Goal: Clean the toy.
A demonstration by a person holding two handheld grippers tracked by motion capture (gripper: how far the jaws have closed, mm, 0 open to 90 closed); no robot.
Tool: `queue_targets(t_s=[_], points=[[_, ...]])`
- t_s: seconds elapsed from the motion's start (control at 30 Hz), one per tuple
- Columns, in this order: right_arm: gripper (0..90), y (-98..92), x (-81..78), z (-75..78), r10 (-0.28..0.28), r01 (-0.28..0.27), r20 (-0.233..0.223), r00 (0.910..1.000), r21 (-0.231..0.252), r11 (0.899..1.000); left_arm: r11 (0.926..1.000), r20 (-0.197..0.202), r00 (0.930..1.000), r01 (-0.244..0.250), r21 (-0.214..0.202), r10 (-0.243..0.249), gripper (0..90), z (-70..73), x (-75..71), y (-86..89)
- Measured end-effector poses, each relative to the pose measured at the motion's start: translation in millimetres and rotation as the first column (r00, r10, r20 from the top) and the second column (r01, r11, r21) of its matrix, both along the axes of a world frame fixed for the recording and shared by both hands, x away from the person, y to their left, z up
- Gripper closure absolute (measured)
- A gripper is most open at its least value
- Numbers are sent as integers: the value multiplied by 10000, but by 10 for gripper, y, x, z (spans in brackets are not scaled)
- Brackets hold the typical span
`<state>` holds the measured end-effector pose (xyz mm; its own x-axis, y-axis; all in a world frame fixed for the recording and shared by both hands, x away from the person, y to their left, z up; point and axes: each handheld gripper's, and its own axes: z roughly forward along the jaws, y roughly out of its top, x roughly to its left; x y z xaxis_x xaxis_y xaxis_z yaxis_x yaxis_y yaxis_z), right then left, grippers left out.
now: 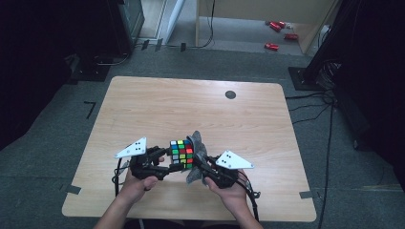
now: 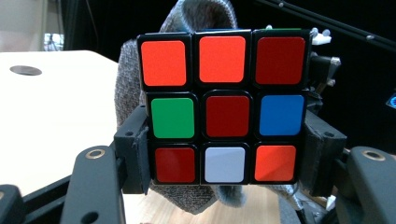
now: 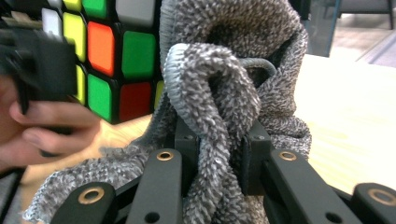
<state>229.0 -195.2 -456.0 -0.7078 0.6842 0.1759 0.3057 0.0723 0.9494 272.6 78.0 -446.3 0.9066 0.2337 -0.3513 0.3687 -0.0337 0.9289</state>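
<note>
Cube and cloth meet just above the counter, near the middle of its near edge. Left claw has its jaws clamped on two opposite sides of the puzzle cube, holding it up. Right claw is pinched tight on a fold of grey knitted cloth, which is pressed against the cube's far side.

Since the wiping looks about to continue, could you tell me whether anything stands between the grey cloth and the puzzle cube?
Nothing visible does: the grey knitted cloth, pinched in the right gripper, lies directly against the multicoloured puzzle cube clamped by the left gripper.
</note>
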Motion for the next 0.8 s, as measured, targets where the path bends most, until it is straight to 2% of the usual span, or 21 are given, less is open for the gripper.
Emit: queue_targets(t_s=[0.1, 0.2, 0.3, 0.33, 0.37, 0.4, 0.43, 0.47, 0.5, 0.53, 0.57, 0.7, 0.73, 0.8], points=[[747, -109, -7, 134, -447, 428, 318, 9985, 608, 9972, 9998, -52, 10000, -44, 211, 45, 346, -23, 11, 6], [746, -192, -58, 276, -775, 675, 759, 9941, 1272, 9896, 9995, -38, 10000, 44, 310, -42, 346, -44, 15, -27], [747, -120, -101, 284, -542, 431, 998, 9935, 1098, 9930, 9988, 15, 10000, 60, 494, -61, 346, -44, -16, -79], [750, -82, -104, 253, -525, 428, 981, 9938, 982, 9942, 9984, 45, 10000, -36, 568, 33, 346, -42, -16, -72], [751, -71, -97, 210, -591, 493, 869, 9945, 1115, 9925, 9985, 7, 10000, -69, 538, 69, 346, -40, -11, -56], [750, -68, -68, 159, -374, 311, 489, 9981, 1241, 9918, 9987, 19, 9999, -122, 490, 121, 346, -32, -7, -36], [749, -54, -39, 103, -114, 98, 139, 9998, 1107, 9938, 9990, 57, 9999, -157, 407, 155, 346, -21, -2, -16], [748, -26, -21, 53, 32, -27, -89, 10000, 637, 9980, 9994, 47, 9998, -171, 301, 170, 346, -6, 2, -1], [749, 4, -14, 15, 45, -43, -138, 9999, 112, 9999, 9996, 64, 9998, -201, 221, 199, 346, 7, 3, 7], [749, 20, -17, 1, -38, 37, -61, 10000, -188, 9998, 9995, 115, 9997, -226, 208, 224, 346, 15, 3, 10], [749, 14, -20, 16, -91, 91, 21, 10000, -136, 9999, 9994, 139, 9996, -245, 251, 242, 346, 16, 2, 15], [751, -119, -50, 209, -552, 497, 641, 9964, 844, 9952, 9984, 62, 9997, -218, 526, 215, 346, -24, 14, 1], [751, -142, -70, 251, -602, 514, 799, 9950, 1082, 9928, 9983, 40, 9998, -181, 555, 179, 346, -33, 13, -16], [750, -140, -99, 291, -484, 355, 1040, 9934, 1220, 9919, 9982, 75, 10000, -62, 598, 58, 346, -37, -3, -56]])
